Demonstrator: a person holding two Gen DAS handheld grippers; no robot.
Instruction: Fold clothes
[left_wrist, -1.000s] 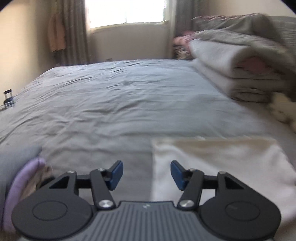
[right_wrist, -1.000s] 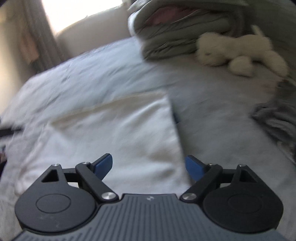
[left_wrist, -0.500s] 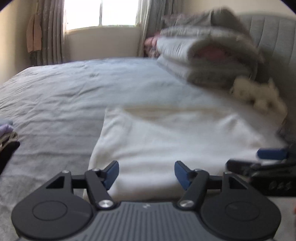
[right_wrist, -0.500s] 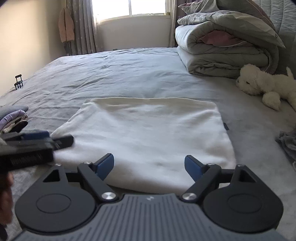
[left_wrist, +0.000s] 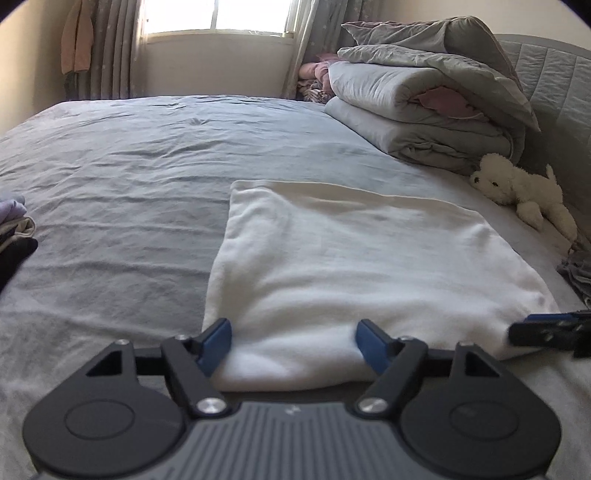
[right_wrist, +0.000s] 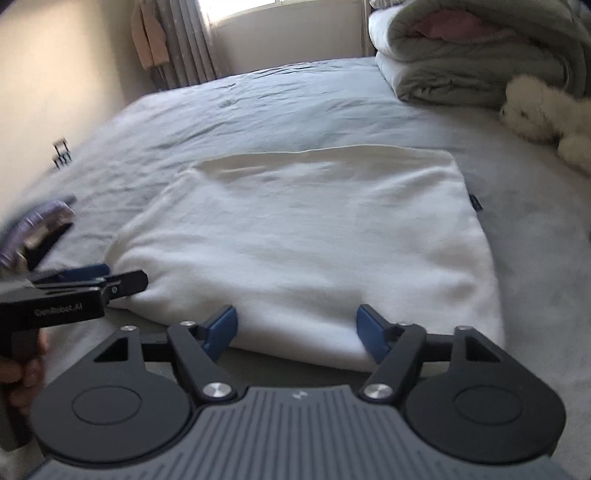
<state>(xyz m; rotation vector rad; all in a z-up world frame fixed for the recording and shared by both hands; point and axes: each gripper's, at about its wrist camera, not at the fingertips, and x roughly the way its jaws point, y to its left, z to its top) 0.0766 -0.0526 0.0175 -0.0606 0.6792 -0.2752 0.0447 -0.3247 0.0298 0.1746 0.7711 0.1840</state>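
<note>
left gripper (left_wrist: 293, 343) sits at the near left corner of the white garment (left_wrist: 369, 266), jaws apart and opening, the near hem bulging up between the blue pads (left_wrist: 216, 341) but not pinched. right gripper (right_wrist: 297, 328) is at the near edge toward the right corner, jaws apart too but closing, hem between its pads (right_wrist: 221, 326), no squeeze visible yet. so neither tool has hold of cloth right now.

in the right wrist view the left gripper (right_wrist: 88, 282) shows side-on at the left corner, a hand (right_wrist: 22, 373) behind it. in the left wrist view the right gripper (left_wrist: 546, 328) pokes in at the right corner. both are on the same near hem, one per end; the left is nearer the left corner, the right nearer the right.

the garment lies flat on the grey bed (left_wrist: 129, 177), already folded into a rough rectangle, running away from both tools. long axis looks roughly side to side along the near hem, though the fisheye makes that hard to call. the far edge (right_wrist: 314, 153) lies straight ahead of both, so the likely fold carries the near hem up and forward onto it. that needs both ends lifted together, or the fold skews.

further off: a small clothes pile (left_wrist: 14, 221) at the left edge, a stuffed toy (left_wrist: 524, 192) to the right, the folded duvet (left_wrist: 424, 103) beyond, then the window (left_wrist: 221, 16).
</note>
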